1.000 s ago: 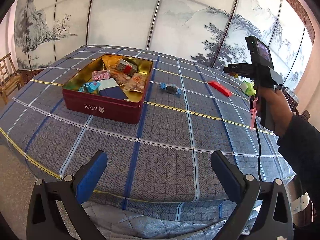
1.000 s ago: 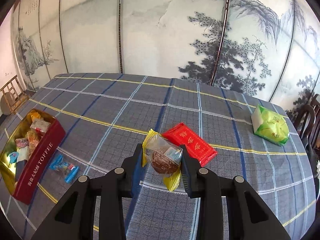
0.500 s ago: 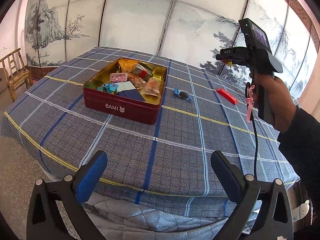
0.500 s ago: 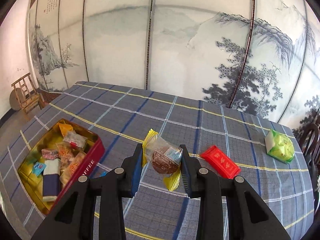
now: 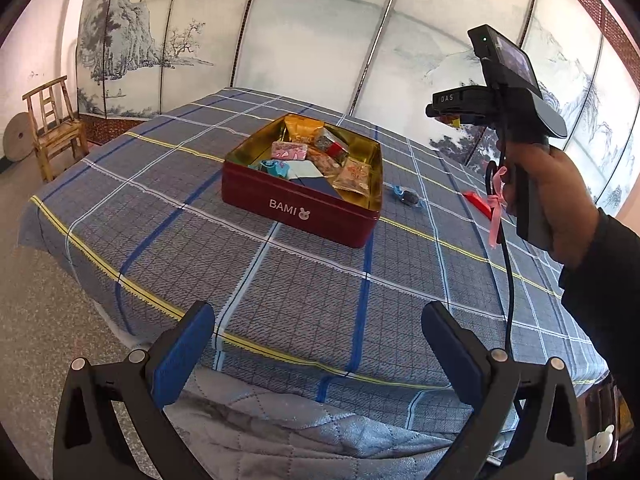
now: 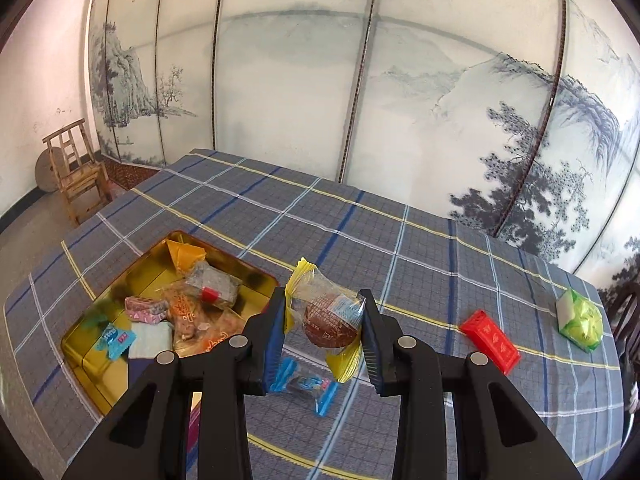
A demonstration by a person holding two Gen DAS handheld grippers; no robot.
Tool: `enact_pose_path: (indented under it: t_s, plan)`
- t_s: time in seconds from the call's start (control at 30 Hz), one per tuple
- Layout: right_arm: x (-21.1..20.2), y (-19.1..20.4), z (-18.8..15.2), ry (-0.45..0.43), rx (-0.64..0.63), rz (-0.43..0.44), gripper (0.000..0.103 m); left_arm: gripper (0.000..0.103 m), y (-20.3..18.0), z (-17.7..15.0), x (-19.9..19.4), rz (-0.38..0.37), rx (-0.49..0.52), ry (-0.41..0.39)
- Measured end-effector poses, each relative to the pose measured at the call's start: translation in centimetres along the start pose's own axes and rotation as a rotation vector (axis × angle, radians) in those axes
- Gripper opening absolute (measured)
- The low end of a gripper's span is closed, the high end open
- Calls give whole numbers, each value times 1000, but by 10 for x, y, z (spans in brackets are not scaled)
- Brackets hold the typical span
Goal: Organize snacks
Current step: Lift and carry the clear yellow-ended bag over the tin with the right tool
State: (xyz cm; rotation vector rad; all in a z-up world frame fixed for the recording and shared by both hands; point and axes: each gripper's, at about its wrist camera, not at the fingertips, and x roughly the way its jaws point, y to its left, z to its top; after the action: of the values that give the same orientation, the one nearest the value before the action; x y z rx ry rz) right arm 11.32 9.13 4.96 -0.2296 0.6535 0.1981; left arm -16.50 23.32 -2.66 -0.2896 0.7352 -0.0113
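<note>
My right gripper (image 6: 325, 320) is shut on a clear yellow-edged packet with a brown cake (image 6: 330, 316), held in the air just right of the red BAMI tin (image 6: 100, 396). The tin (image 5: 300, 210) is open and holds several wrapped snacks (image 5: 320, 160). A blue-wrapped candy (image 6: 306, 386) lies on the cloth under the held packet, right of the tin (image 5: 406, 196). A red packet (image 6: 490, 340) and a green packet (image 6: 580, 320) lie further right. My left gripper (image 5: 316, 348) is open and empty over the table's near edge. The right gripper's body (image 5: 504, 100) shows in the left wrist view.
The table carries a blue plaid cloth (image 5: 160, 208) with a quilted layer hanging at the near edge (image 5: 280, 432). A wooden chair (image 5: 56, 128) and a round stone stand at the far left by the painted screen wall (image 6: 360, 80).
My right gripper has carried the cake packet left, from beside the red packet to next to the tin. The left gripper's view has swung left and pulled back a little.
</note>
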Motion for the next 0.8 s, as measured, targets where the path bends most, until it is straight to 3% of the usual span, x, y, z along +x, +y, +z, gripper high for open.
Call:
enact_pose_path:
  t_s: [0.53,0.8]
  plan:
    - [22,57,0,24,-74,-4,36,102,28,-4,10,32,-53,27]
    - [37,73,-7,54,-82,19,36,102,40,-5,25,151,-48,81]
